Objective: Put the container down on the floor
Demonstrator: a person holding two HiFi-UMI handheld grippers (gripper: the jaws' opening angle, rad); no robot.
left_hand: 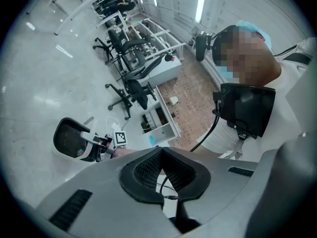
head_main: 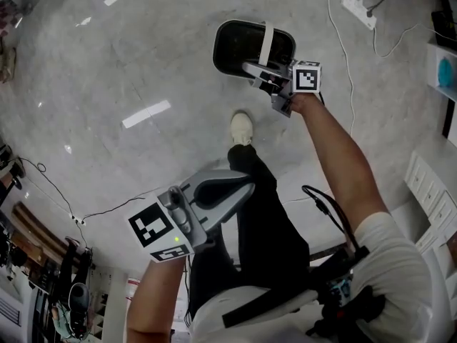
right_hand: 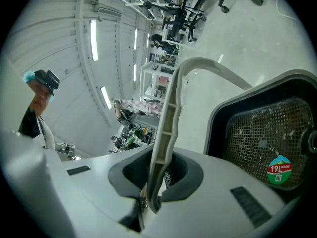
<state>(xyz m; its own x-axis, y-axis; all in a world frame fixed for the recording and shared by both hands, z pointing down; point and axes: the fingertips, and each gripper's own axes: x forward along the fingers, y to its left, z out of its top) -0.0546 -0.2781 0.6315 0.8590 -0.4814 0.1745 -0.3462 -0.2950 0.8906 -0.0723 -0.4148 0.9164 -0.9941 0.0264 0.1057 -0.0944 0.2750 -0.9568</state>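
Observation:
The container [head_main: 230, 48] is a black mesh basket with a pale rim and a pale bail handle [head_main: 266, 43]. It hangs in front of the person's shoe, over the grey floor. My right gripper [head_main: 260, 73] is shut on that handle. In the right gripper view the handle [right_hand: 166, 128] runs down between the pads, with the container [right_hand: 262, 143] and its round sticker to the right. My left gripper [head_main: 246, 184] is held low by the person's leg, jaws together and nothing in them. The left gripper view shows its jaws [left_hand: 166, 175] shut, with the container [left_hand: 69, 138] far left.
A white power strip [head_main: 357, 9] with a trailing cable lies on the floor at the back right. A white drawer unit [head_main: 428, 199] stands at the right. Office chairs [left_hand: 131, 90] and shelving stand farther off. Another person [right_hand: 39, 103] stands at a distance.

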